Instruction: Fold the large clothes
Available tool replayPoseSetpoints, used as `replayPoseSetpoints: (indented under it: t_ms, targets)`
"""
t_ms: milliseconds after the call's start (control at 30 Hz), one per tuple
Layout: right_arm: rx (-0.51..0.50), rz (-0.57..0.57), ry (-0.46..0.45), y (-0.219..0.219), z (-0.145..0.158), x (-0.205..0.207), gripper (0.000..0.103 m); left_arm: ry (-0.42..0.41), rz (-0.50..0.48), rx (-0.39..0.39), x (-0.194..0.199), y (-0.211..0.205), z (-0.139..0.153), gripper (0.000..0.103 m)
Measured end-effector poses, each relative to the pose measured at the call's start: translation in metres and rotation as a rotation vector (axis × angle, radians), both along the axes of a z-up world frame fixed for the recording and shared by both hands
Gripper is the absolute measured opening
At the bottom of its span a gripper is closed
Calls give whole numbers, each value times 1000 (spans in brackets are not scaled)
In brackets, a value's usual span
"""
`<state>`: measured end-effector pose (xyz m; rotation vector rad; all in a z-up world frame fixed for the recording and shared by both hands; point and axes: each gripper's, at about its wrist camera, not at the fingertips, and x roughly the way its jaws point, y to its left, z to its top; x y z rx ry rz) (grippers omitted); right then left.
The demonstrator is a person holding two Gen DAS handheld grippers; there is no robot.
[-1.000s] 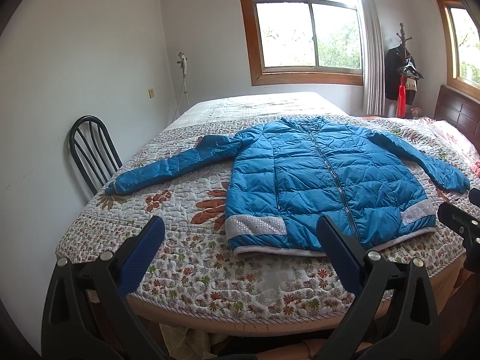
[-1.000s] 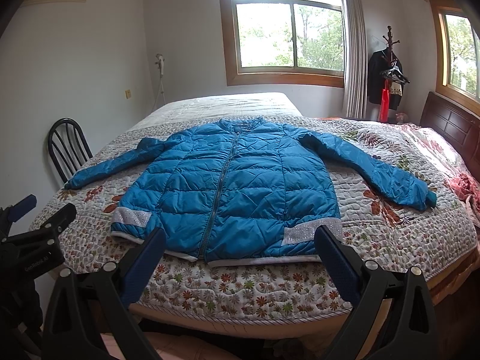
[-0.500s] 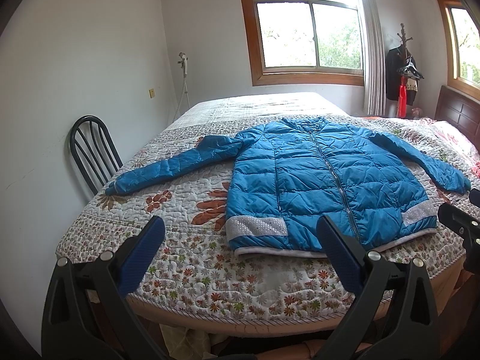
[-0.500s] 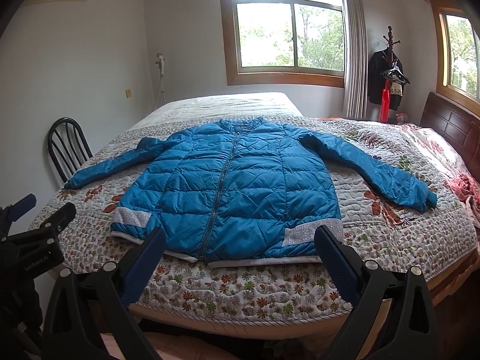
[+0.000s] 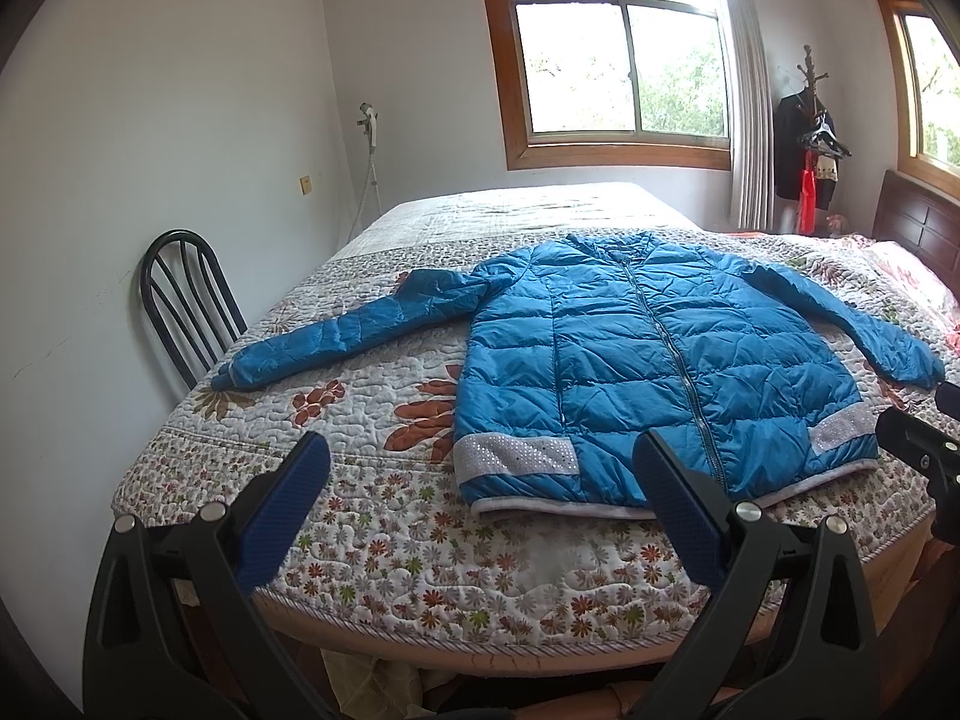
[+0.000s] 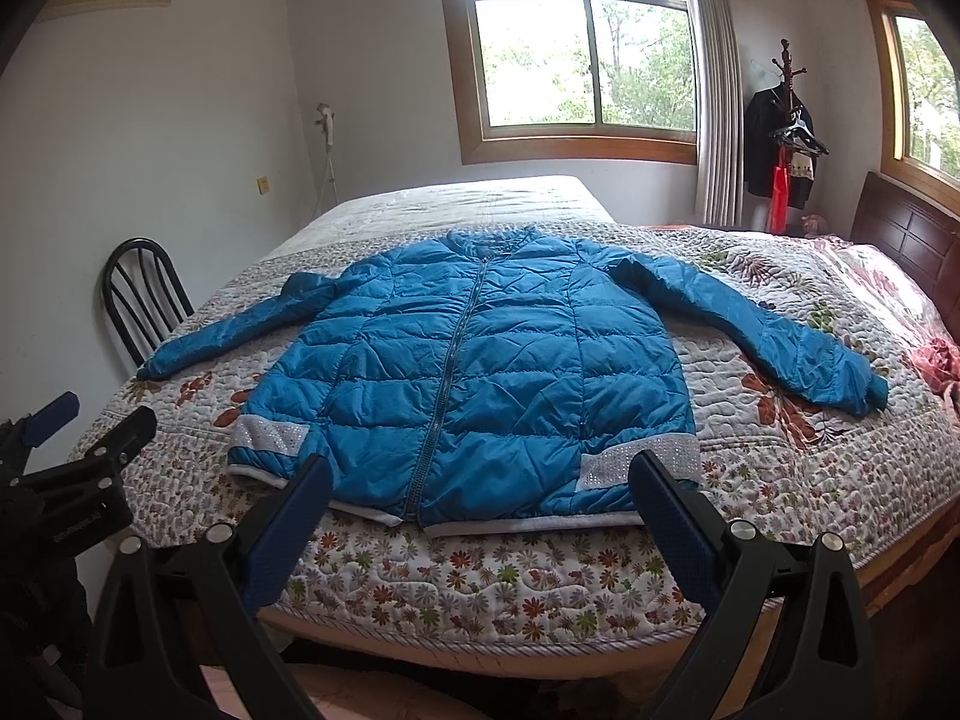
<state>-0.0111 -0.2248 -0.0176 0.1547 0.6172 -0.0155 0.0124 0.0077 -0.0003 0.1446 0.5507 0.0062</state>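
One quilted bed (image 5: 372, 516), one blue jacket (image 5: 648, 372) spread flat, one chair (image 5: 180, 306)

I see a bed (image 5: 384, 516) covered by a floral quilted spread, its near edge running across the frame. A blue puffer jacket (image 5: 648, 372) lies flat on it, zipped, front up, hem nearest me, collar far, sleeves spread left and right. Pink bedding (image 6: 936, 360) sits bunched at the far right.

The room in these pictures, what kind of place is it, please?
Most likely a bedroom in a home. A large bed with a floral quilt fills the room, a wooden headboard stands at its right, and a coat rack with hanging clothes is in the corner beside the curtained window.
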Motion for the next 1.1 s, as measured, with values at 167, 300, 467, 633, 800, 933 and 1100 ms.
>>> replayPoseSetpoints:
  t_ms: [167,300,467,633,800,933,1100]
  targets:
    - [4,15,6,-3,-1,9,99,12,2,-10,7,2,-3,100]
    - [27,-12,27,-23,-2,25,99,25,-3,-63,21,15,-3,100]
    - [83,-114,64,-80,-7,59,99,73,31,-126,56,47,-9,100]
    - [194,-273,164,-177,-25,105,99,141,148,-201,102,98,-22,100]
    - [389,-427,282,-279,-67,138,98,233,284,-226,154,151,-49,100]
    - [492,-565,351,-342,-100,143,97,349,364,-227,195,189,-86,100]
    - [632,-656,405,-392,-138,136,95,459,455,-261,221,235,-126,100]
